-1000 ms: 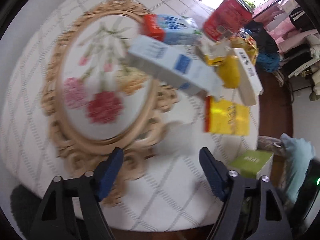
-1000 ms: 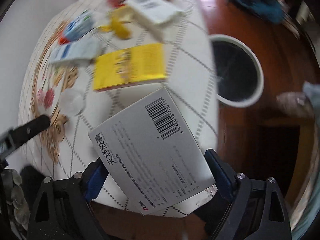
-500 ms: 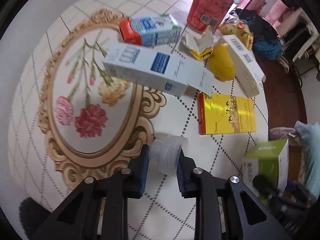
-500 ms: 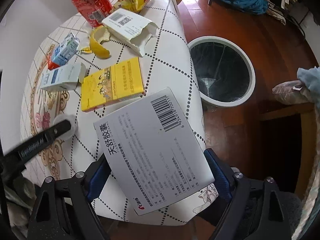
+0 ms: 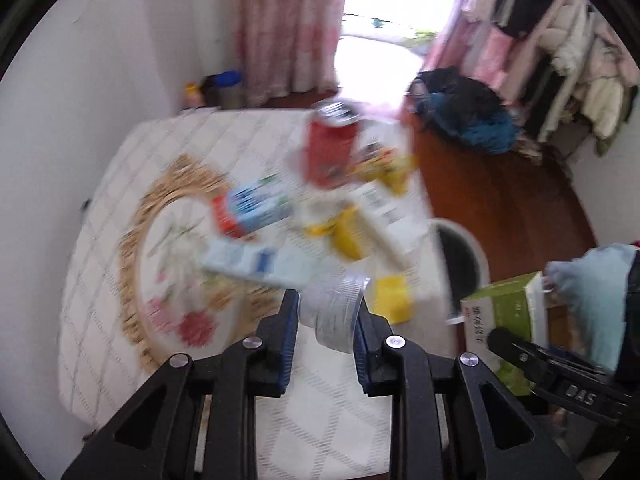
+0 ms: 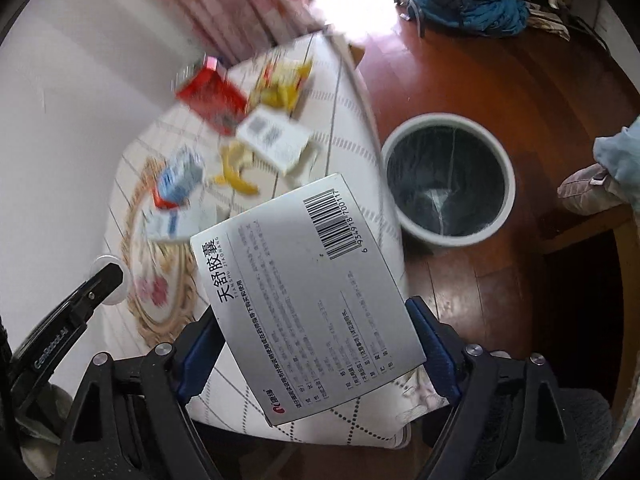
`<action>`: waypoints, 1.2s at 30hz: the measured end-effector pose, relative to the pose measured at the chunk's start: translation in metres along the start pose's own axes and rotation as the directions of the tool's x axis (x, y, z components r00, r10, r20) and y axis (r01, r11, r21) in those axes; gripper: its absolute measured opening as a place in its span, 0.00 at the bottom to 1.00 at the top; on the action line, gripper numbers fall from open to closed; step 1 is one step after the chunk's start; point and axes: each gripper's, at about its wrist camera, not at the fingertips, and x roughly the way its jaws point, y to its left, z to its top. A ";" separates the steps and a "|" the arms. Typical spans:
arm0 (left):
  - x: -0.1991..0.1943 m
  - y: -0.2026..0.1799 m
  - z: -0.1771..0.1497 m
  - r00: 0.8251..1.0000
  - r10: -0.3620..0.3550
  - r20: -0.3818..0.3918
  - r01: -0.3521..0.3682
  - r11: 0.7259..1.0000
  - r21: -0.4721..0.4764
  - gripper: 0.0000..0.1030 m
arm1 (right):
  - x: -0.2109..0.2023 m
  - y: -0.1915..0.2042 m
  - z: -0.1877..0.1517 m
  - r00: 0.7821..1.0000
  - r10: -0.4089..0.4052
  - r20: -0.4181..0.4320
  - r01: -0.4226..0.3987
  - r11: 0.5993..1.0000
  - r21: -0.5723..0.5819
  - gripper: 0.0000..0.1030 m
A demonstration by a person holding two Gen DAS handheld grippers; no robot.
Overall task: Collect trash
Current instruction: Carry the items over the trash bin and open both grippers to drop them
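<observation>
My left gripper (image 5: 326,304) is shut on a crumpled clear plastic cup (image 5: 334,312), held above the tablecloth (image 5: 320,432). In the right wrist view one of its black fingers (image 6: 92,292) and the cup (image 6: 114,294) show at the left. My right gripper (image 6: 312,316) has a grey carton with a barcode (image 6: 308,288) between its blue pads, which press on its sides while the jaws are closing. The carton hangs over the table's edge. Its green face (image 5: 504,308) shows in the left wrist view. A white-rimmed trash bin (image 6: 452,239) stands on the floor to the right.
On the table lie a red can (image 5: 330,152), a blue and red milk carton (image 5: 252,208), a long white and blue box (image 5: 256,264), a banana peel (image 6: 236,172), a yellow packet (image 5: 390,296) and a white barcoded box (image 6: 276,140). Beyond is wooden floor (image 6: 460,60).
My left gripper shut on the clear cup and lifted it off the table. My right gripper rose with the grey carton. Both views now look from higher up and are blurred.
</observation>
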 end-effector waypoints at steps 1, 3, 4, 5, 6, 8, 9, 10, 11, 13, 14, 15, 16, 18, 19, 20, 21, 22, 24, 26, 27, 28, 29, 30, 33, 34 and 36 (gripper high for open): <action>0.007 -0.012 0.009 1.000 -0.026 -0.008 0.026 1.000 0.011 0.21 | -0.006 -0.008 0.006 1.000 0.003 0.016 -0.003 1.000 0.016 0.85; 0.021 -0.040 0.026 0.994 -0.105 -0.036 0.106 0.994 0.031 0.21 | -0.017 -0.031 0.023 0.999 -0.014 0.043 0.011 0.999 0.049 0.85; 0.031 -0.052 0.032 0.989 -0.135 -0.052 0.137 0.990 0.038 0.21 | -0.020 -0.046 0.032 0.998 -0.036 0.053 0.032 0.997 0.067 0.85; 0.043 -0.064 0.038 0.984 -0.161 -0.077 0.165 0.985 0.049 0.21 | -0.021 -0.063 0.042 0.996 -0.058 0.061 0.052 0.994 0.094 0.85; 0.058 -0.079 0.044 0.975 -0.193 -0.108 0.199 0.979 0.049 0.21 | -0.019 -0.077 0.049 0.996 -0.073 0.058 0.066 0.991 0.113 0.85; 0.092 -0.101 0.057 0.955 -0.241 -0.172 0.249 0.968 0.028 0.21 | -0.009 -0.112 0.067 0.994 -0.105 0.042 0.097 0.981 0.169 0.85; 0.109 -0.110 0.062 0.943 -0.261 -0.205 0.270 0.963 0.016 0.21 | -0.003 -0.125 0.073 0.993 -0.116 0.030 0.109 0.977 0.182 0.85; 0.128 -0.120 0.069 0.929 -0.283 -0.240 0.292 0.956 0.004 0.21 | 0.006 -0.142 0.081 0.991 -0.131 0.013 0.125 0.971 0.203 0.85; 0.142 -0.127 0.074 0.917 -0.296 -0.265 0.305 0.952 -0.007 0.21 | 0.014 -0.157 0.088 0.992 -0.130 0.000 0.126 0.966 0.225 0.85; 0.174 -0.142 0.085 0.893 -0.316 -0.321 0.325 0.945 -0.027 0.21 | 0.030 -0.181 0.100 0.989 -0.146 -0.032 0.149 0.957 0.248 0.85; 0.180 -0.149 0.088 0.884 -0.323 -0.337 0.330 0.943 -0.037 0.21 | 0.037 -0.189 0.105 0.989 -0.141 -0.037 0.146 0.956 0.256 0.85; 0.190 -0.155 0.092 0.880 -0.321 -0.350 0.325 0.945 -0.051 0.21 | 0.047 -0.198 0.110 0.989 -0.137 -0.052 0.146 0.953 0.266 0.85; 0.203 -0.159 0.095 0.873 -0.322 -0.366 0.322 0.945 -0.063 0.22 | 0.055 -0.204 0.114 0.988 -0.139 -0.067 0.152 0.951 0.270 0.85; 0.217 -0.165 0.097 0.867 -0.306 -0.394 0.306 0.950 -0.066 0.29 | 0.074 -0.215 0.121 0.989 -0.114 -0.089 0.135 0.949 0.285 0.85; 0.222 -0.168 0.098 0.865 -0.300 -0.402 0.300 0.952 -0.063 0.44 | 0.084 -0.218 0.124 0.989 -0.109 -0.104 0.135 0.947 0.290 0.85; 0.227 -0.168 0.097 0.866 -0.296 -0.404 0.297 0.953 -0.061 0.53 | 0.092 -0.221 0.127 0.990 -0.092 -0.111 0.121 0.947 0.297 0.87; 0.229 -0.169 0.098 0.867 -0.296 -0.402 0.296 0.953 -0.062 0.71 | 0.099 -0.221 0.129 0.989 -0.082 -0.123 0.115 0.949 0.293 0.87; 0.230 -0.169 0.098 0.870 -0.295 -0.395 0.295 0.954 -0.061 0.78 | 0.111 -0.222 0.133 0.986 -0.071 -0.148 0.112 0.952 0.284 0.87; 0.235 -0.171 0.102 0.877 -0.276 -0.393 0.279 0.959 -0.049 0.87 | 0.125 -0.224 0.135 0.985 -0.062 -0.160 0.106 0.954 0.282 0.90; 0.236 -0.174 0.103 0.887 -0.245 -0.392 0.260 0.965 -0.014 0.89 | 0.134 -0.227 0.138 0.983 -0.072 -0.169 0.118 0.953 0.279 1.00; 0.234 -0.175 0.101 0.897 -0.214 -0.386 0.239 0.971 0.017 0.90 | 0.134 -0.228 0.138 0.983 -0.091 -0.162 0.134 0.952 0.276 1.00; 0.233 -0.175 0.098 0.908 -0.176 -0.380 0.209 0.977 0.048 0.90 | 0.133 -0.229 0.138 0.982 -0.108 -0.153 0.147 0.951 0.274 1.00; 0.232 -0.173 0.096 0.914 -0.148 -0.377 0.187 0.980 0.068 0.90 | 0.131 -0.230 0.137 0.982 -0.118 -0.149 0.156 0.950 0.272 1.00; 0.229 -0.171 0.093 0.918 -0.120 -0.377 0.163 0.983 0.083 0.90 | 0.129 -0.229 0.137 0.978 -0.135 -0.156 0.174 0.947 0.268 1.00; 0.222 -0.169 0.088 0.925 -0.061 -0.374 0.111 0.987 0.113 0.90 | 0.117 -0.223 0.135 0.961 -0.229 -0.154 0.260 0.939 0.226 1.00; 0.216 -0.169 0.085 0.934 -0.036 -0.356 0.091 0.986 0.137 0.90 | 0.113 -0.220 0.133 0.951 -0.267 -0.154 0.296 0.931 0.214 1.00; 0.206 -0.170 0.083 0.944 0.001 -0.331 0.055 0.986 0.159 0.90 | 0.106 -0.214 0.131 0.944 -0.296 -0.149 0.321 0.927 0.195 1.00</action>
